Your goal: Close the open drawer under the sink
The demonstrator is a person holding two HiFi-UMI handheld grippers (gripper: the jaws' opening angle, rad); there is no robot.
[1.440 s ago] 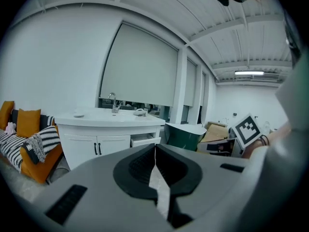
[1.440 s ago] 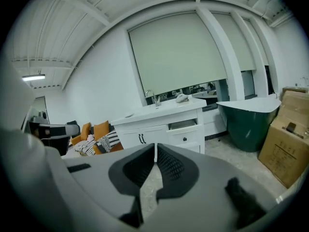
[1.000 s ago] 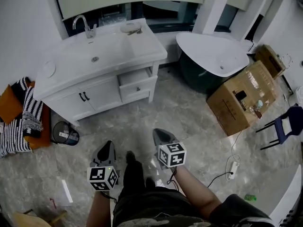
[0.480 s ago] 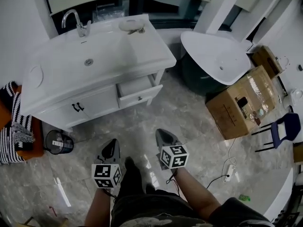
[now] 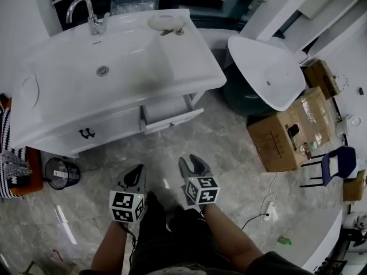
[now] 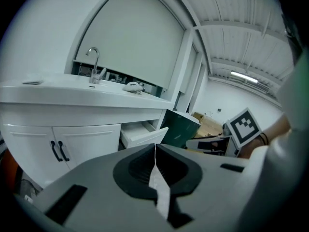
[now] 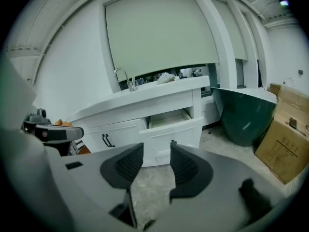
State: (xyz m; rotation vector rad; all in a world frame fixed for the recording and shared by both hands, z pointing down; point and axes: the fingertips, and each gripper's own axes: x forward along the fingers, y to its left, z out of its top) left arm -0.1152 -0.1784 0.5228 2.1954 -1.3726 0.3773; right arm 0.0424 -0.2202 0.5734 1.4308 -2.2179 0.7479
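I have both tools low over the marble floor point(image 5: 229, 153), well short of the vanity, so nothing touches the drawer point(image 5: 170, 113) yet. It stands pulled out under the right end of the white worktop point(image 5: 195, 62), just right of the two cabinet doors point(image 5: 86, 133). Its front is proud of the cabinet face, and the right gripper view looks into its open top.

The left gripper point(image 5: 136, 173) has its jaws pressed together with nothing between them. I judge it has no real part here beyond staying out of the way.

The right gripper point(image 5: 190, 164) has just been opening its jaws, and they now stand spread. Only bare floor and the far cabinet show in the gap, so it carries nothing. It points almost straight at the drawer front, which is why I take it for the working tool. Spread jaws would meet that flat panel at two points rather than one and keep the push square.

The approach has to be finished first. Then I would press near the middle of the front, since an off-centre shove could skew the drawer on its runners. The freestanding tub point(image 5: 266, 73) is well to the right and no obstacle
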